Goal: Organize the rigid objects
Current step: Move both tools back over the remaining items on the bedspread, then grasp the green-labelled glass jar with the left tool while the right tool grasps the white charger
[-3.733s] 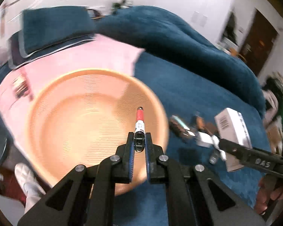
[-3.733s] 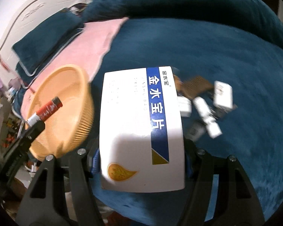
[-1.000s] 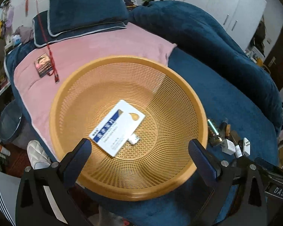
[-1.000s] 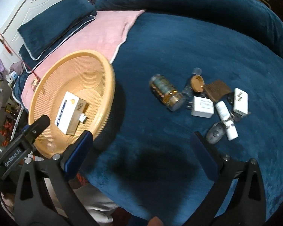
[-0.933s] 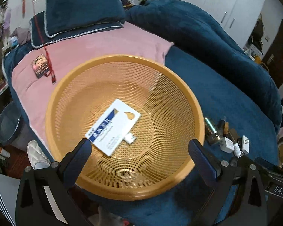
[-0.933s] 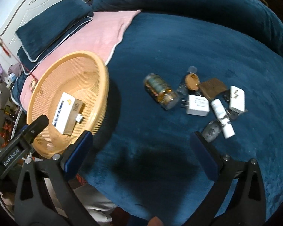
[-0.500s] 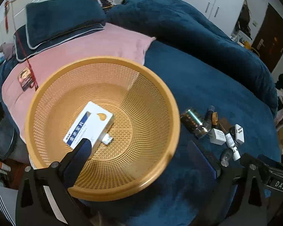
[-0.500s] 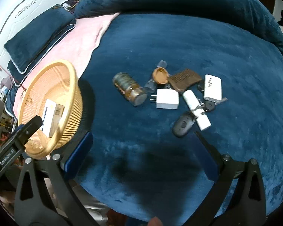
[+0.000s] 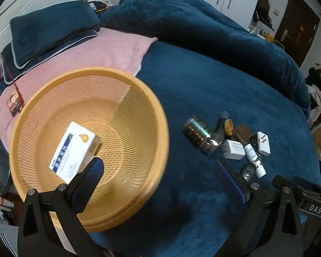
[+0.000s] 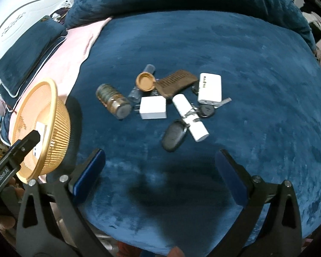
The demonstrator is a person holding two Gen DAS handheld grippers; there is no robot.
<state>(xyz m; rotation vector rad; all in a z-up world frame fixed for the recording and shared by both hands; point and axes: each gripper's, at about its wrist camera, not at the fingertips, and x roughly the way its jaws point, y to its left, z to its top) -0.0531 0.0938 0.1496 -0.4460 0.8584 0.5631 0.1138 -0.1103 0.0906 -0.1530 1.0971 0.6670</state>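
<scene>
Fingers spread wide and holding nothing, our right hand-held gripper [image 10: 160,167] hangs above a bare stretch of the blue bed [image 10: 256,68], just short of the clutter. Our left hand-held gripper [image 9: 162,171] is likewise gaping and empty, its left finger over the orange basket [image 9: 160,115] and its right finger over the blanket. We see the white-and-blue box [image 9: 73,150] lying inside the basket, which sits at the bed's near-left edge, partly on a pink sheet [image 9: 109,49]. The rest lie bunched mid-bed: a lying jar [image 10: 113,100], an orange cap [image 10: 145,81], a brown comb [image 10: 175,84], a white charger [image 10: 153,108], a white tube [image 10: 190,116], a white power bank [image 10: 210,87] and a dark key fob [image 10: 174,135]. Open blanket rings the heap on every side.
</scene>
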